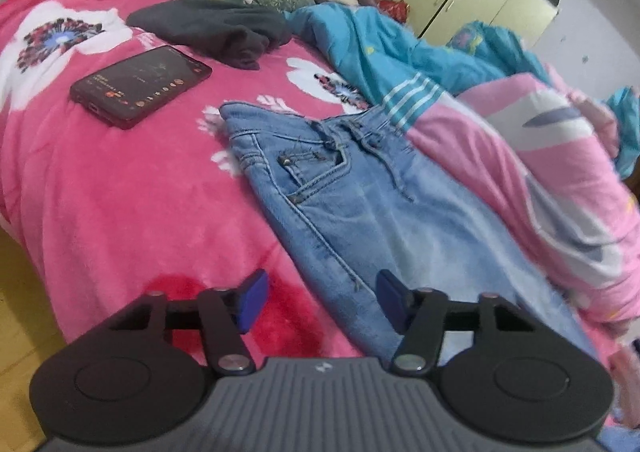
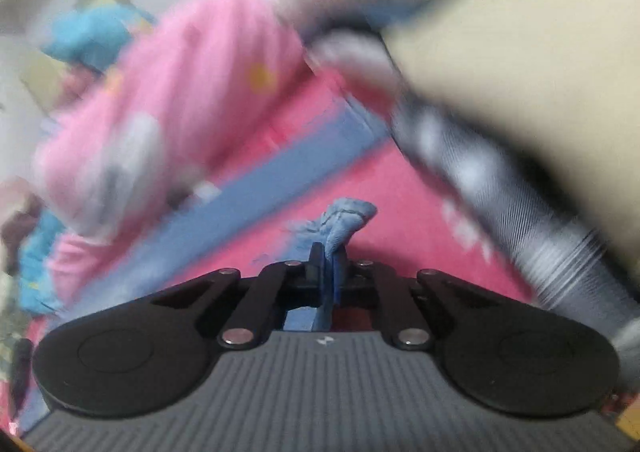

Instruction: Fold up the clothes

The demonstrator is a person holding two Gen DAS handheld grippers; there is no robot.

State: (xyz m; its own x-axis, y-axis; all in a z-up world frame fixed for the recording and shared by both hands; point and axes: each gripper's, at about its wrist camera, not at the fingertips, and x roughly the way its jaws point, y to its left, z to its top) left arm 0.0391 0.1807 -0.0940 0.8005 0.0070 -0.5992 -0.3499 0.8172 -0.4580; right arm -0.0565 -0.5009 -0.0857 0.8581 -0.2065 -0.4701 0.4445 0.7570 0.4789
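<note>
We see the jeans lying lengthwise on the bed, waistband far. Our left gripper hovers spread over them; our right gripper pinches bunched denim. Folding looks unfinished.

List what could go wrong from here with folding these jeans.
1. The right gripper pinches only a small bunch of the jeans; the denim could slip out mid-fold.
2. The left gripper is open and holds nothing, so the jeans may drag or bunch on the pink blanket.
3. The phone lies on the blanket beside the waistband; a swung leg could knock it.
</note>
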